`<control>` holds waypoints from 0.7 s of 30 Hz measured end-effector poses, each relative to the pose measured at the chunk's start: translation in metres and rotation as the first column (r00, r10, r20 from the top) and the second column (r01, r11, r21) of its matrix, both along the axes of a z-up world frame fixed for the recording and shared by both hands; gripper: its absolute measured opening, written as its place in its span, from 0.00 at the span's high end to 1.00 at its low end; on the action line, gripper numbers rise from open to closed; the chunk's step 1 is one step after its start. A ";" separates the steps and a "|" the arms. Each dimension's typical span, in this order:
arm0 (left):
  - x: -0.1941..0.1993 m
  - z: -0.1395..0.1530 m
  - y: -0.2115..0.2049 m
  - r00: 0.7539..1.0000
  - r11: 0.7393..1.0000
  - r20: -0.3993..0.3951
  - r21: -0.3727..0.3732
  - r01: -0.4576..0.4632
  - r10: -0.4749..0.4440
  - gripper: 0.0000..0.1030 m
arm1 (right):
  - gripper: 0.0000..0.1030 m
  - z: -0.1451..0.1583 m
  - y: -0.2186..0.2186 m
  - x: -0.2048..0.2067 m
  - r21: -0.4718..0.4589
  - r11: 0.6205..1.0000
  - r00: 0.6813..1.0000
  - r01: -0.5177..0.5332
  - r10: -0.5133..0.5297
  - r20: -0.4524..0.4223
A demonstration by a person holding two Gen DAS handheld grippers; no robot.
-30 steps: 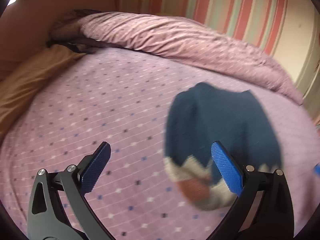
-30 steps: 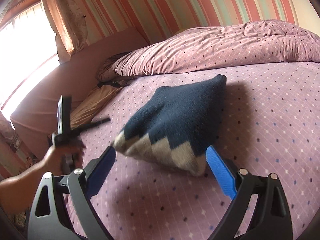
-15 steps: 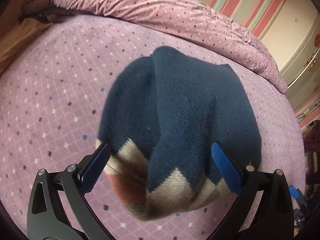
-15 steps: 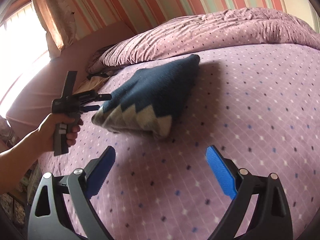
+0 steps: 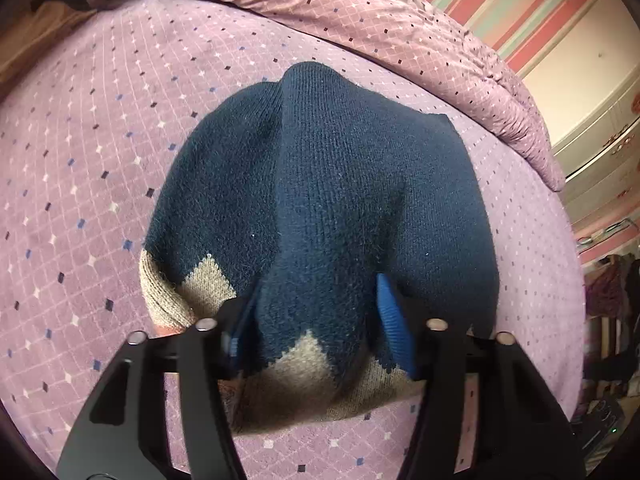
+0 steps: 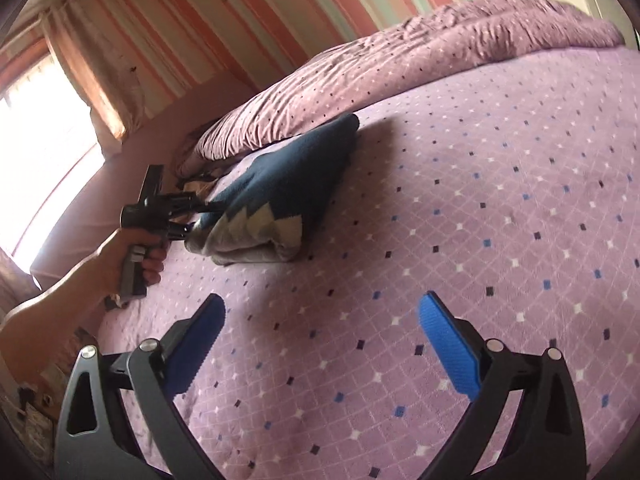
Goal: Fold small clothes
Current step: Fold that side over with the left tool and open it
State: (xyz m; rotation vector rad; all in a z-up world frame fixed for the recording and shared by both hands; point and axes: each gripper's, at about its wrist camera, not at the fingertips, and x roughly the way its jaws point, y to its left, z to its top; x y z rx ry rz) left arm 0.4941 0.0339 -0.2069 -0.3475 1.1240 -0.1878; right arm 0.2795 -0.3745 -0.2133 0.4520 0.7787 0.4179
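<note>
Left tool clamped on navy sweater hem fold, right tool wide, empty — lift slowly, keep layers aligned on bed.

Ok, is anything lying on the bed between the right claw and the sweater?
Nothing visible does. Only bare purple bedspread lies between the open right claw and the navy sweater. The left claw grips its far-side hem.
</note>
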 end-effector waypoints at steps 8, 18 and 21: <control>-0.012 0.031 -0.004 0.994 0.997 0.112 0.074 -0.018 0.009 0.79 | 0.05 0.003 0.028 0.004 -0.126 0.992 0.999 -0.025 0.028 0.024; -0.018 0.023 0.022 0.988 0.989 0.132 0.120 -0.091 0.075 0.84 | 0.05 0.026 0.123 0.092 -0.355 0.935 1.000 0.000 0.009 0.024; -0.023 0.000 0.028 0.991 0.982 0.110 0.162 -0.093 0.075 0.85 | 0.05 0.031 0.153 0.121 -0.441 0.897 0.999 -0.013 0.028 0.028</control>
